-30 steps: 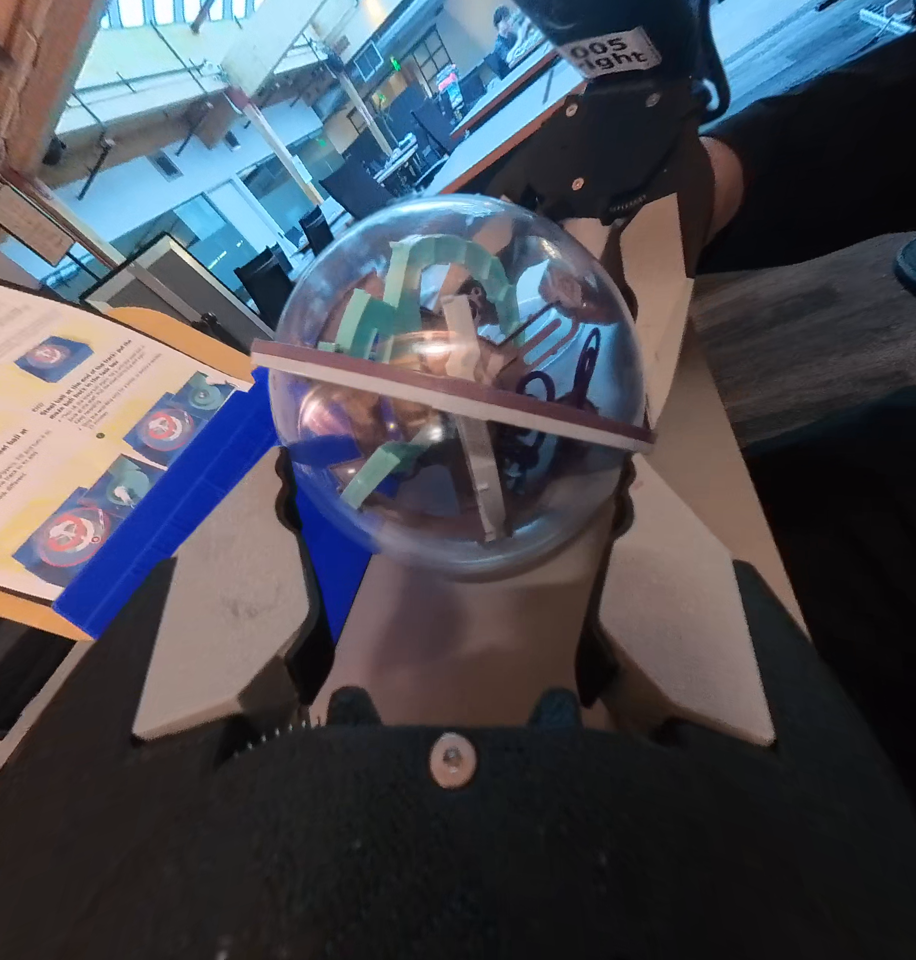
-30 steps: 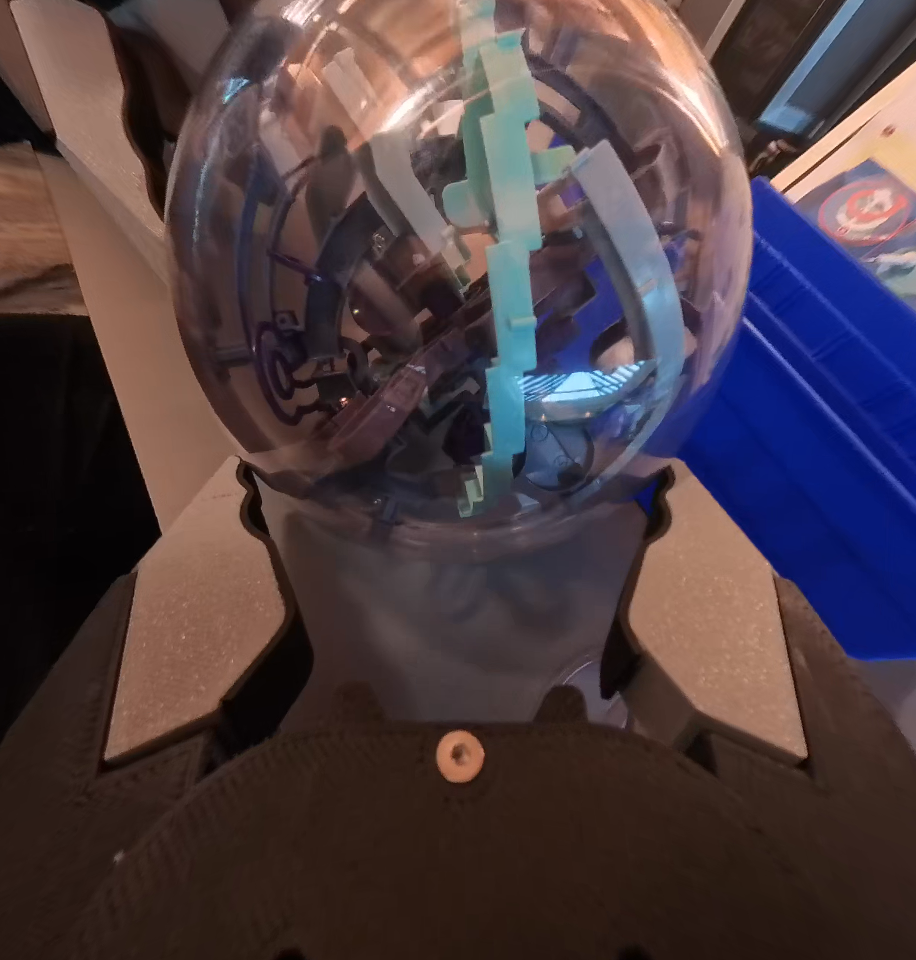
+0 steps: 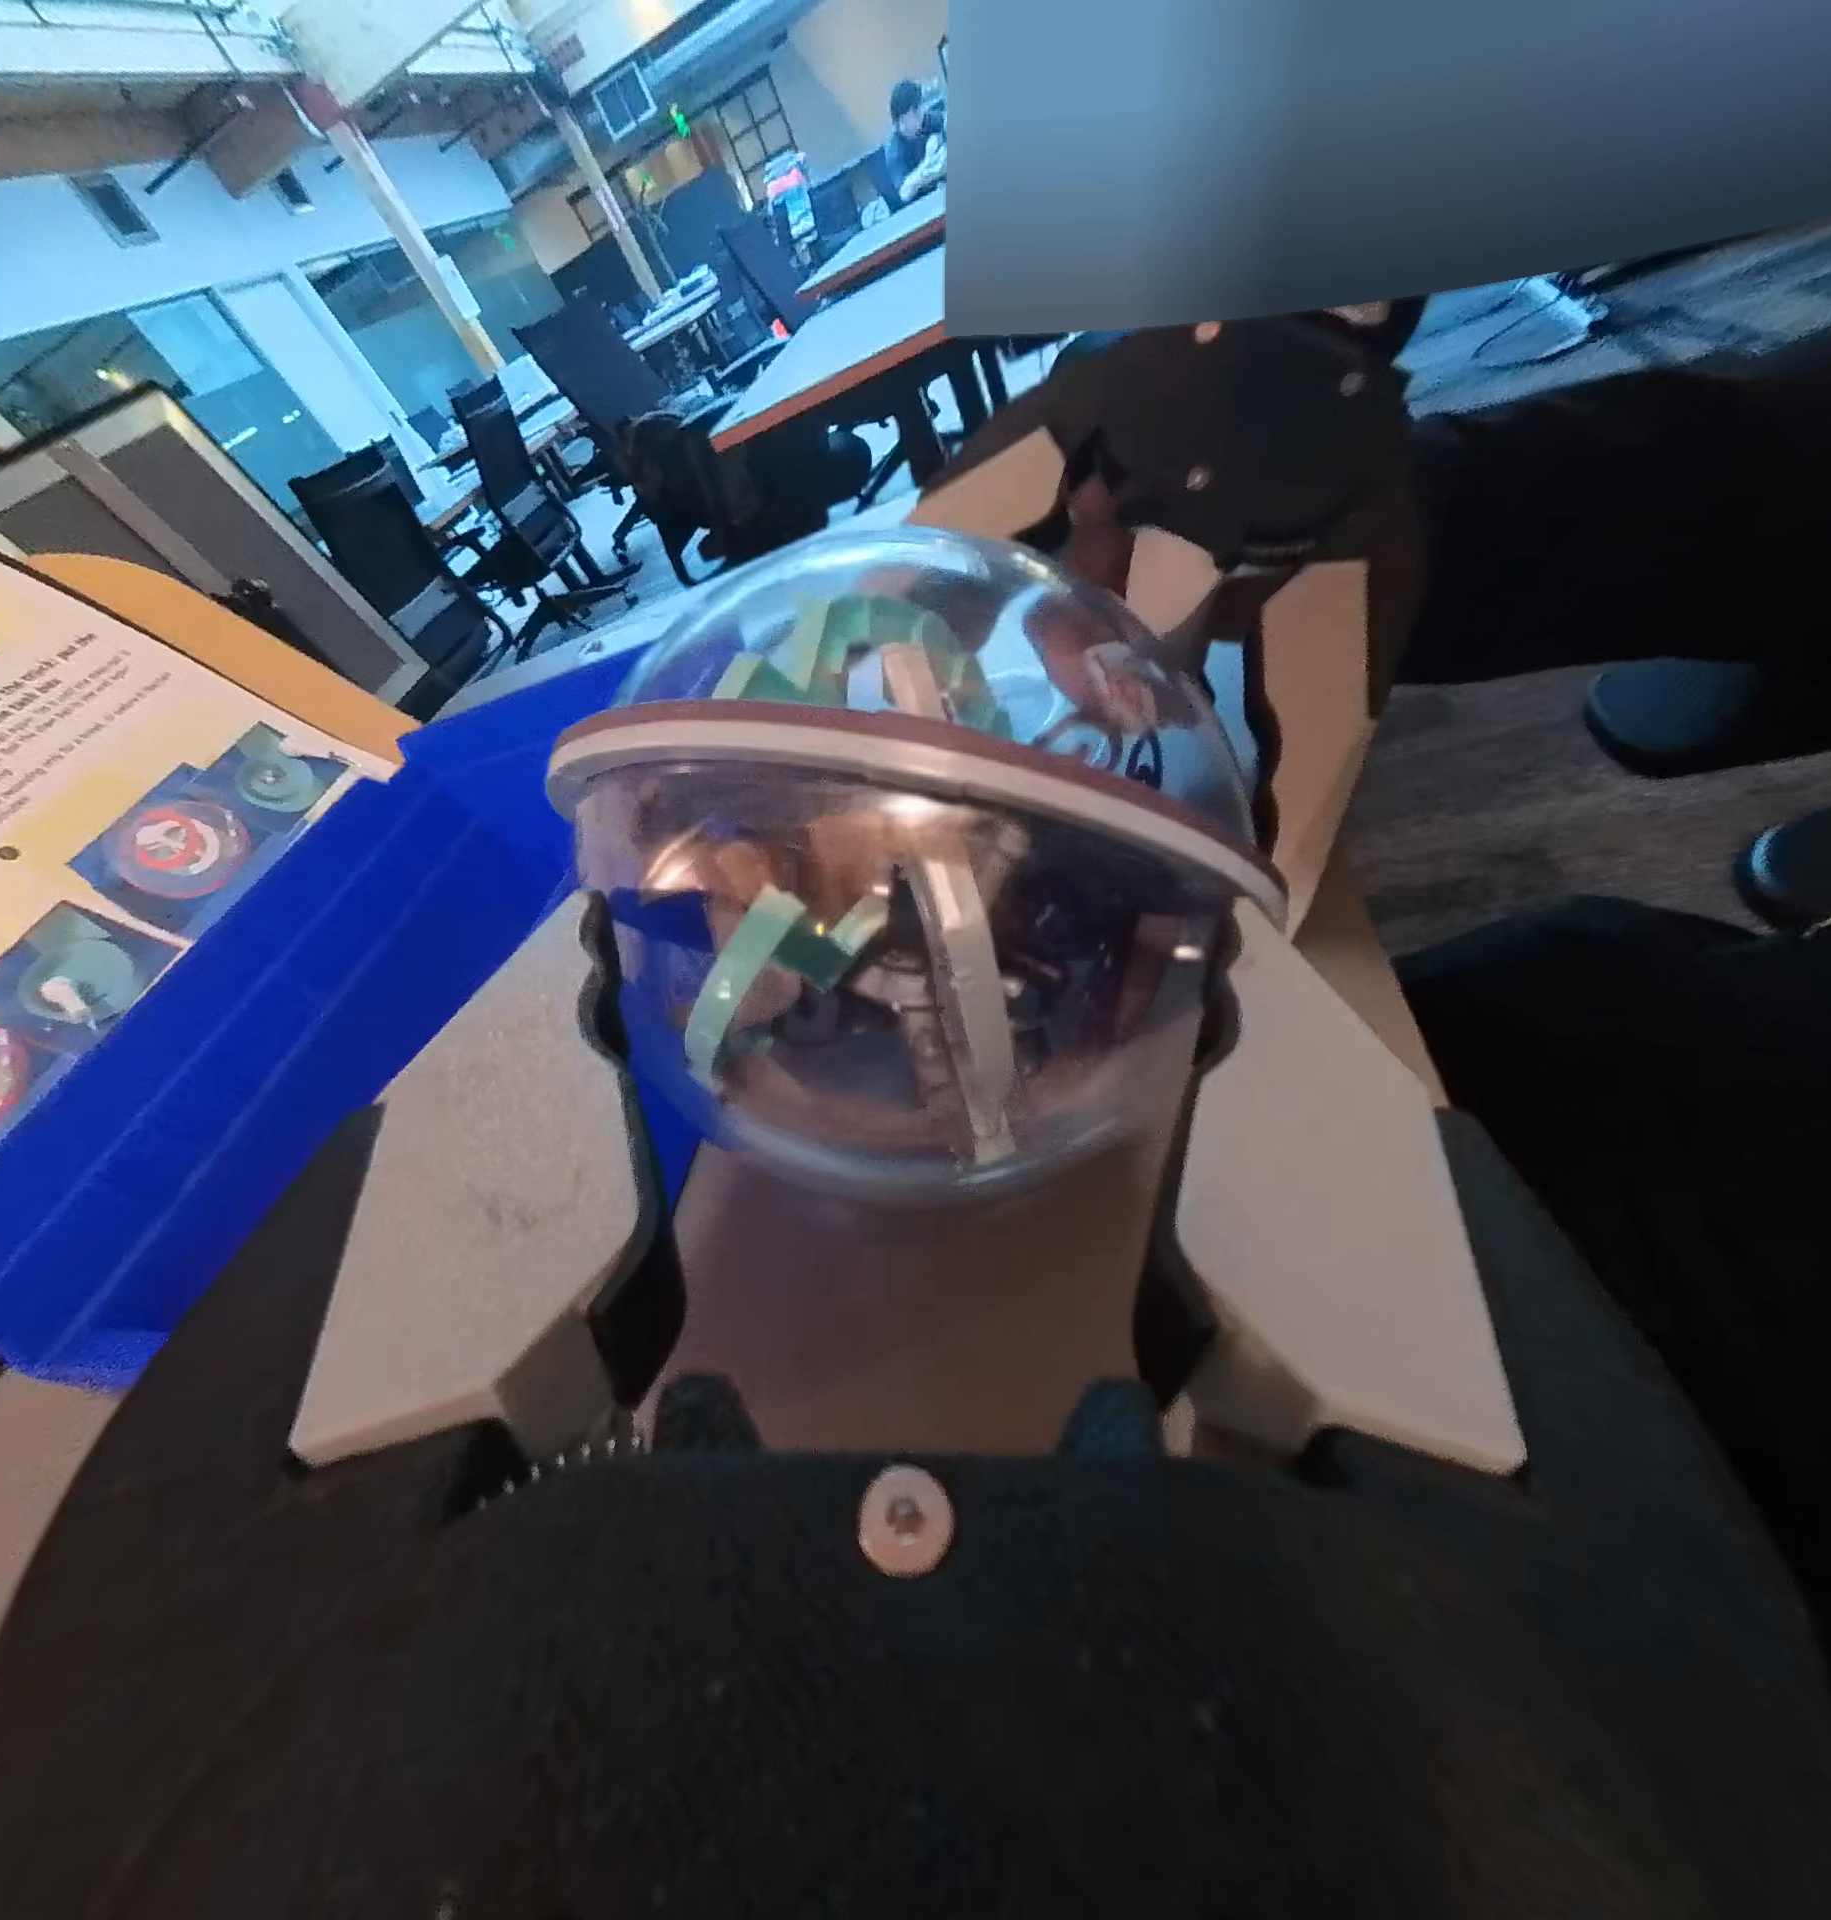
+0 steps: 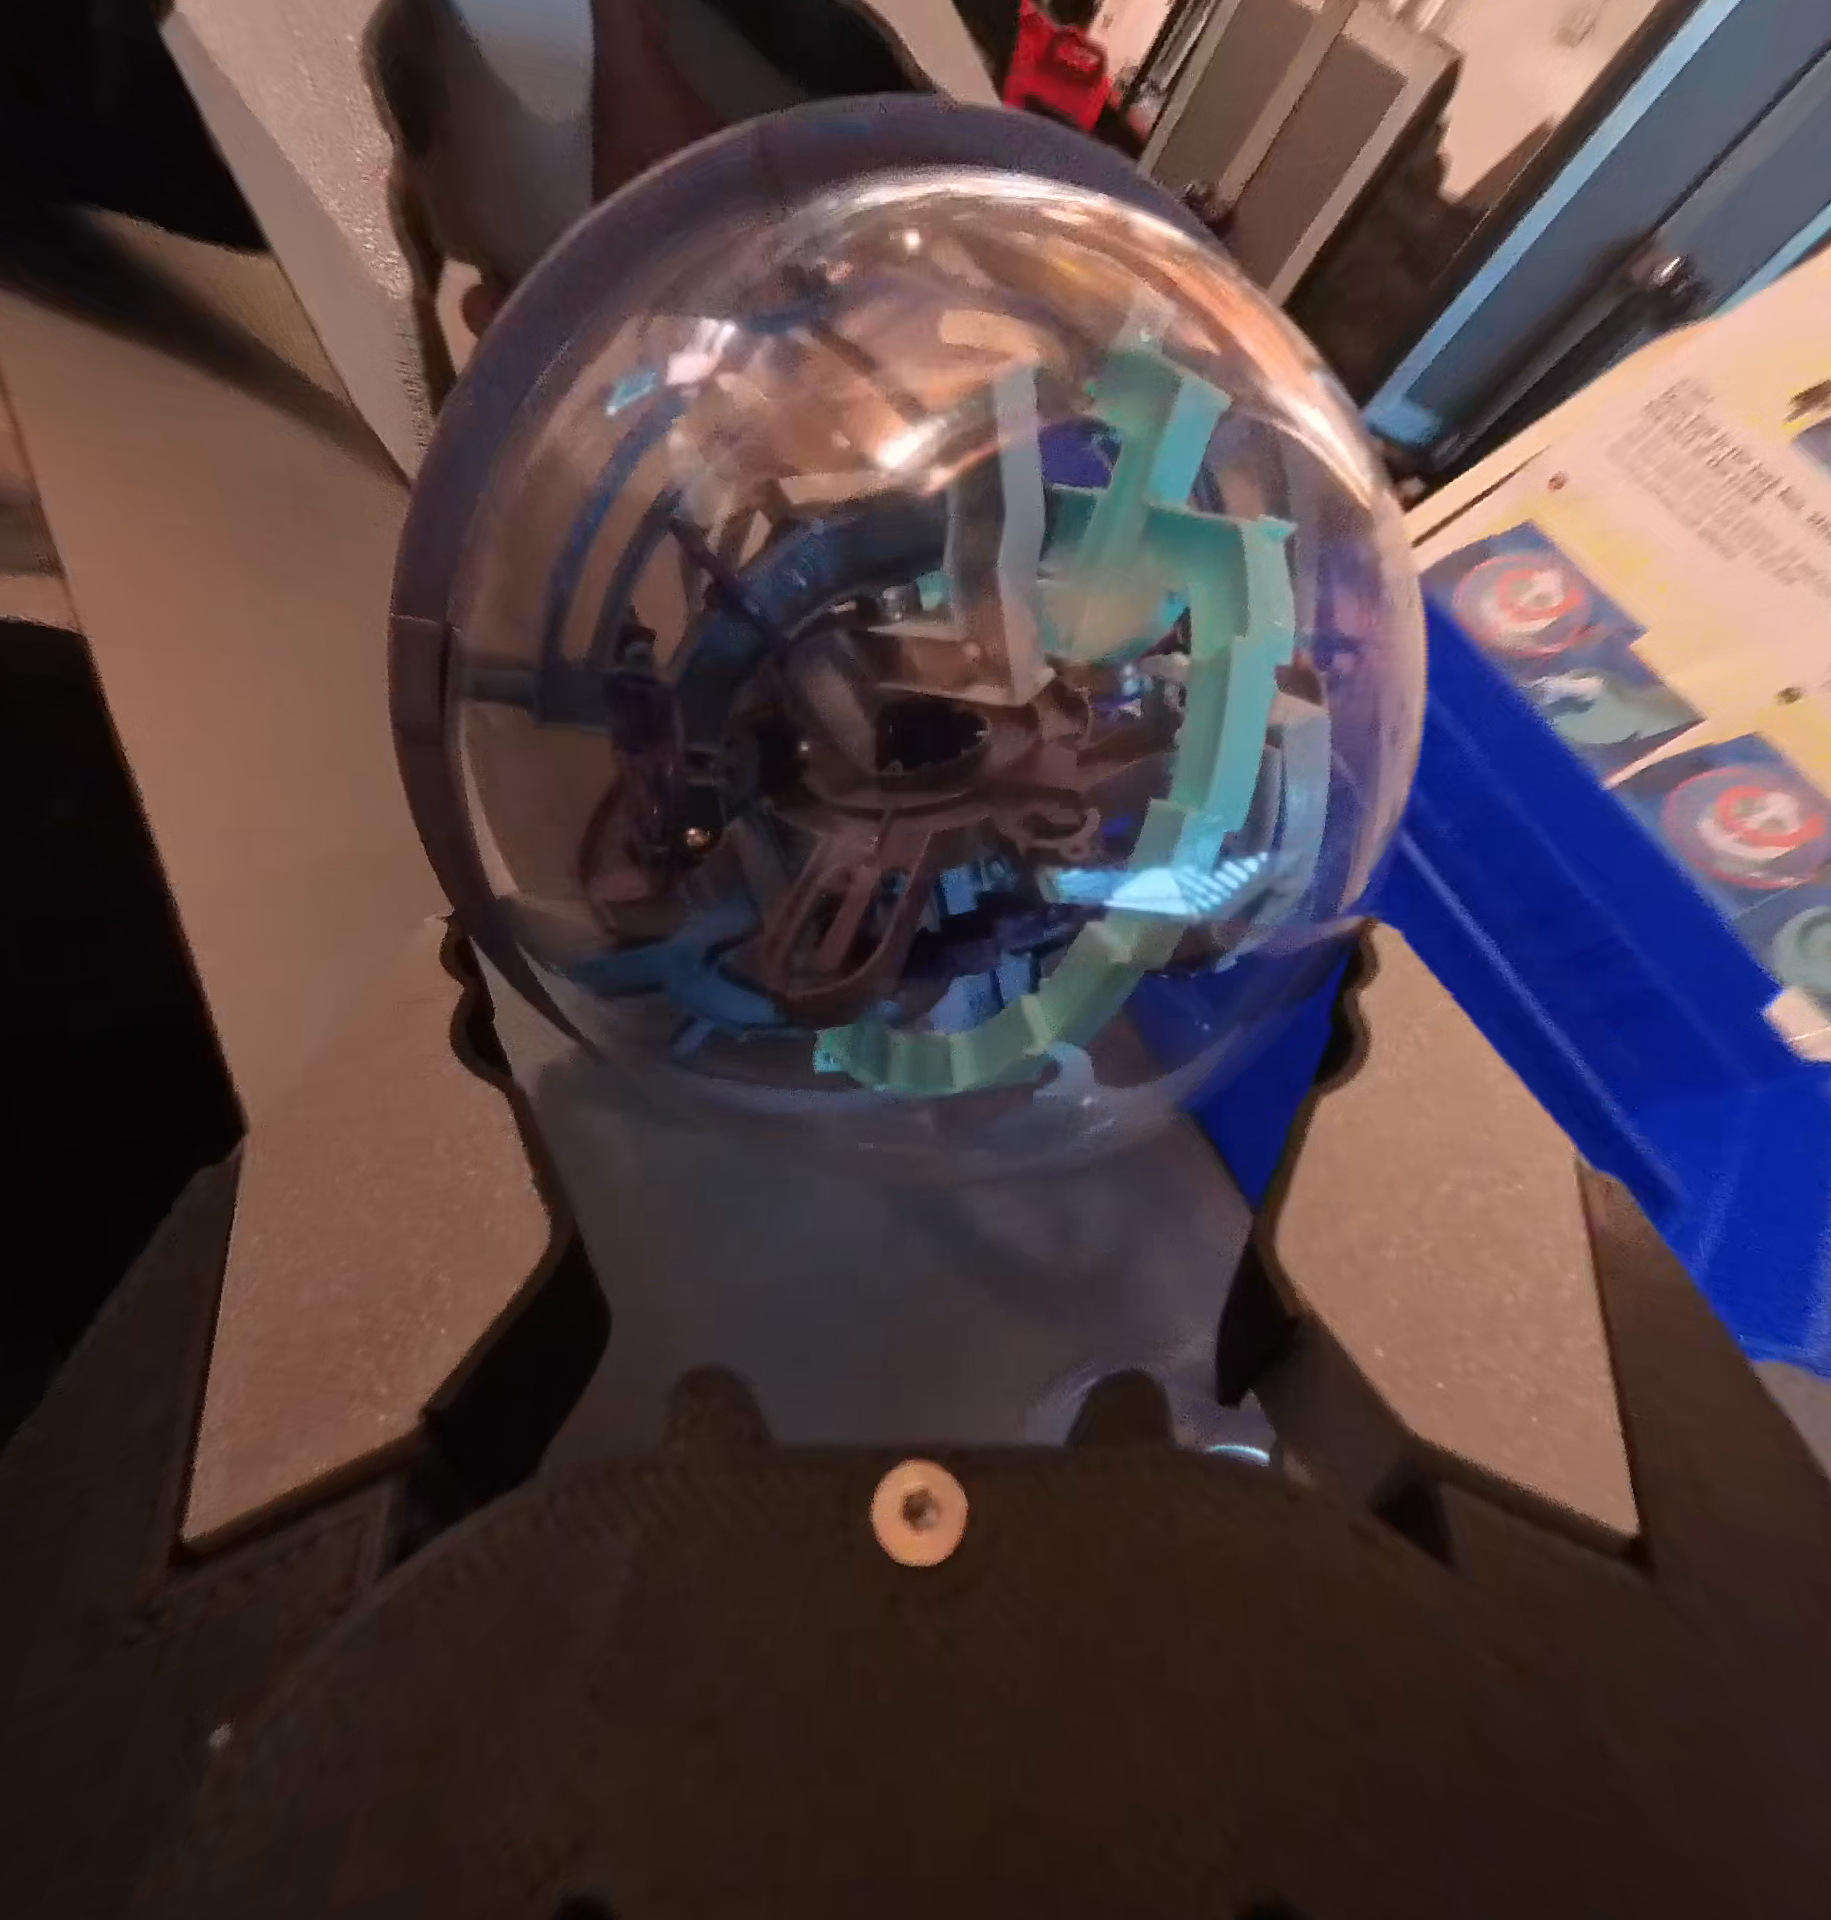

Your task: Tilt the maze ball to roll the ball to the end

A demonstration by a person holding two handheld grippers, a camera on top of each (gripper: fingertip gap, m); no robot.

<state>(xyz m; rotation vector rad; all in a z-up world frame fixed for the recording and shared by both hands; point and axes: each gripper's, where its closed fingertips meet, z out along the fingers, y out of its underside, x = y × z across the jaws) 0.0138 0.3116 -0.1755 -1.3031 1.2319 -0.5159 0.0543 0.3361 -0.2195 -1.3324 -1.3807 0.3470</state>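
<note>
maze ball tilted flatter than before, clamped between both tongs, green track inside

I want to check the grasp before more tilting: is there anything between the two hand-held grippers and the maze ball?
Nothing visible. The left hand-held gripper and the right hand-held gripper each have their fingers directly against the clear shell of the maze ball, from opposite sides.

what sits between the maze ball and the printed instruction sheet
The blue bin lies between the maze ball and the instruction sheet; both wrist views show it.
</note>
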